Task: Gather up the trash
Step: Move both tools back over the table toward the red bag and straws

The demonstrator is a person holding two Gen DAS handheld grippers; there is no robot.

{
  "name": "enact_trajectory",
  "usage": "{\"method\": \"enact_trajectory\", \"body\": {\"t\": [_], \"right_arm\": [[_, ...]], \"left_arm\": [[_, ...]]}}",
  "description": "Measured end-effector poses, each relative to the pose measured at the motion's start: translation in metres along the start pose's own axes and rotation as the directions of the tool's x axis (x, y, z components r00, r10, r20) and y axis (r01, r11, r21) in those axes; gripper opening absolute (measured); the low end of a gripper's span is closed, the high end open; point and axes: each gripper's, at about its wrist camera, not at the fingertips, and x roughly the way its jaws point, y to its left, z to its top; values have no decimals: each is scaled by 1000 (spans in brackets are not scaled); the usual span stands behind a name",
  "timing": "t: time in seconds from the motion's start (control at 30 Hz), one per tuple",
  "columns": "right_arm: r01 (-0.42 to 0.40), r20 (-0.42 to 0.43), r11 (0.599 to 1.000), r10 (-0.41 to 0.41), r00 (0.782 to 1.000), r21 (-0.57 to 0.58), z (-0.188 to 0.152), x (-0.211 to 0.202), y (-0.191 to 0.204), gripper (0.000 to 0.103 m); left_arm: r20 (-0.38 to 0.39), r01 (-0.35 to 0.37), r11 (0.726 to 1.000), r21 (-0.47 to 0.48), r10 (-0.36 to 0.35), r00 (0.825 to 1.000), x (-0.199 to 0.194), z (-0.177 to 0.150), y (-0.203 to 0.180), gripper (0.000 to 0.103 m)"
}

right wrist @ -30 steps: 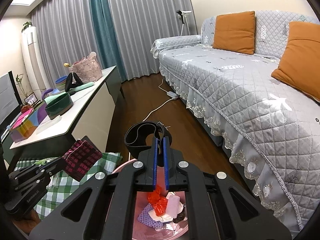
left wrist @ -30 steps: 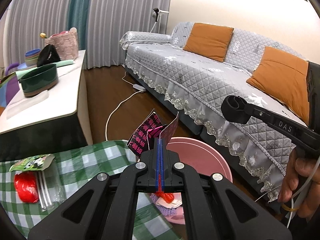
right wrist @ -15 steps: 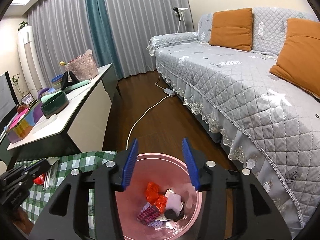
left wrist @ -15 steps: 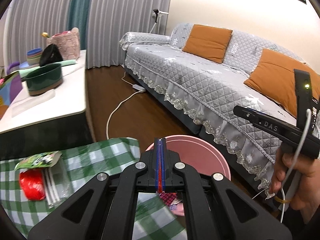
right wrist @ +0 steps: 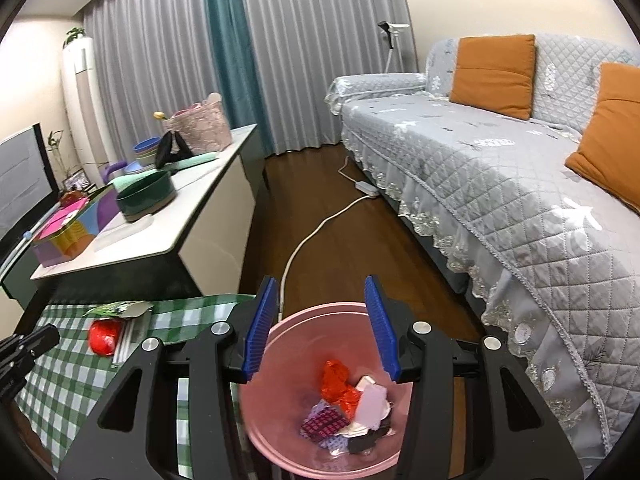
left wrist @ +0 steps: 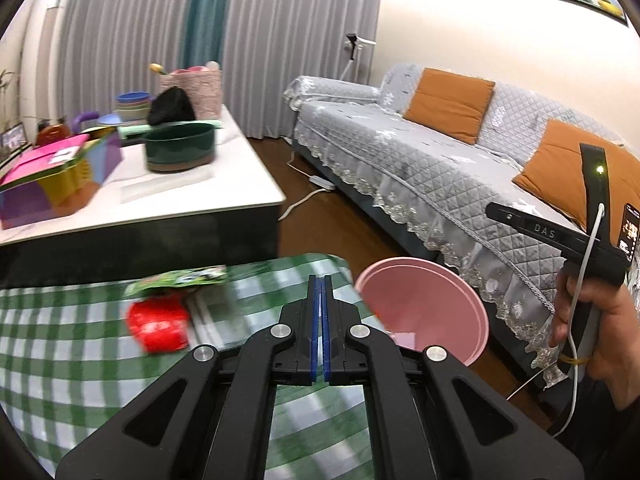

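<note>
Right claw [right wrist: 322, 326] apart over pink bin [right wrist: 280, 432], so drops land among trash inside. Left claw [left wrist: 319, 312] together, empty, aimed at red wrapper [left wrist: 158, 326] on our checkered counter [left wrist: 60, 360].

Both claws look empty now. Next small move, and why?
Probably open the left claw and reach for the red wrapper on the checked cloth. It is shut on nothing, the right claw hangs open over the pink bin, and trash remains.
</note>
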Motion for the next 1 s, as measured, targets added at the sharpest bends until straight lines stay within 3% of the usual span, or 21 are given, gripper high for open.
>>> {"method": "enact_trajectory", "body": {"t": [0.33,0.6,1.0], "right_arm": [[-155,-32,988,156,987,23,-16,-5,37,47],[-236,-78,972,235,969,-10,-29,11,78,47],[-334,-143,940,322,936,-68,-41,46,134,47]], "left_arm": [[33,-107,991,-80,110,993,-38,-18,65,1],[15,-190,967,-169,195,981,-40,-32,112,1],[-26,-217,952,-216,217,976,-17,-45,137,1]]}}
